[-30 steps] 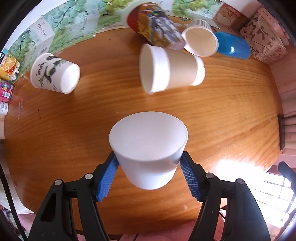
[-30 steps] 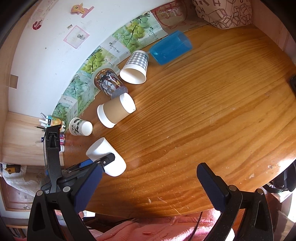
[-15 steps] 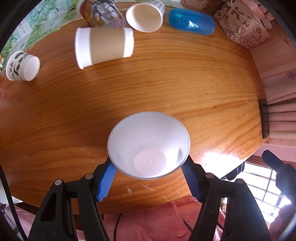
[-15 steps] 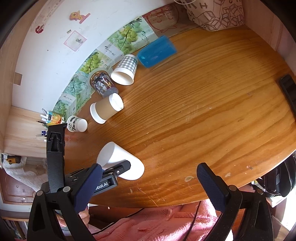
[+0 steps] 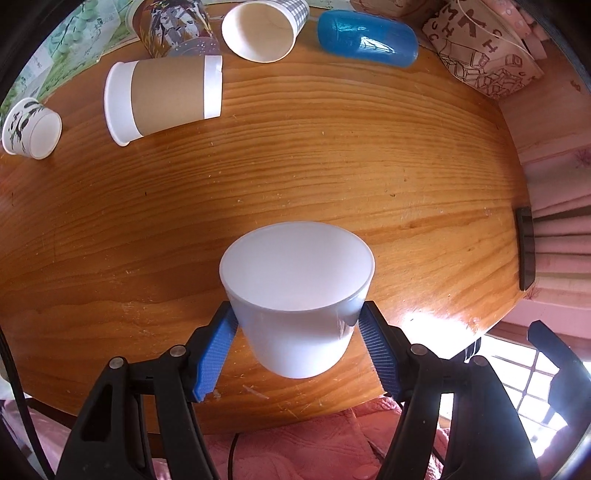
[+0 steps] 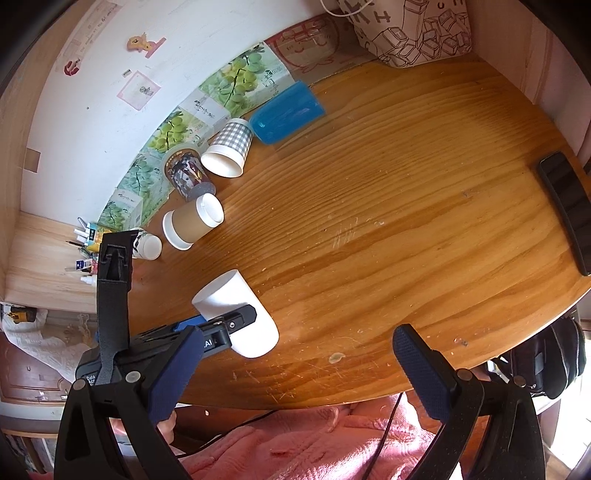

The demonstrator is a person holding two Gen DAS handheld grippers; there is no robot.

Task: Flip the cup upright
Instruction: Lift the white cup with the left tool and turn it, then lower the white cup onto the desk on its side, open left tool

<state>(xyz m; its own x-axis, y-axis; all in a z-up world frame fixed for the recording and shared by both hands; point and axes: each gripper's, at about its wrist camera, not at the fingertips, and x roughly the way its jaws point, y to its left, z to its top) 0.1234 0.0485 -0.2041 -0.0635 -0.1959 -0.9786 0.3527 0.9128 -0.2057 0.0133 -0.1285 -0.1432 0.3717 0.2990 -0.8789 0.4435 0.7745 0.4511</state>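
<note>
Left wrist view: left gripper [image 5: 297, 332] clamps the white cup [image 5: 295, 295], mouth up, above the table [image 5: 332, 147]; right gripper [image 6: 295, 369] gapes wide, holding nothing.

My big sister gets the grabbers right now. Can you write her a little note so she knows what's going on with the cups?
Left hand-held gripper: shut on the white cup, mouth up, near the table's front edge; whether it touches the wood is unclear.
Right hand-held gripper: open, holding nothing.
Done: white cup turned upright.
Left: let it go. Five more lie on their sides at the back: panda cup, brown cup, picture cup, checked cup, blue cup.
</note>
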